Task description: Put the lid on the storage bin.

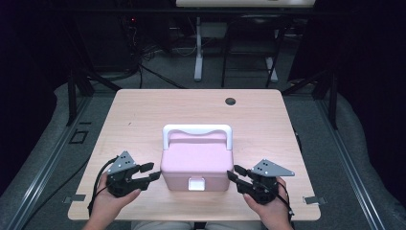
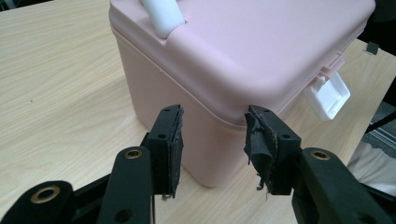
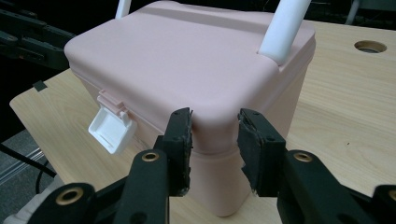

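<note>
Smooth pink plastic lidded box (image 1: 196,163), white handle (image 1: 197,130), near the woodgrain desk's (image 1: 143,120) front edge; left gripper (image 1: 151,171) and right gripper (image 1: 233,173) flank it, jaws apart, apparently holding nothing.

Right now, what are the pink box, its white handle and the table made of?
The pink box looks like matte moulded plastic: smooth rounded corners, a soft even sheen. Its white handle seems glossier plastic, as does the white latch. The table shows pale wood grain, probably a laminate, since the surface looks very flat.
</note>
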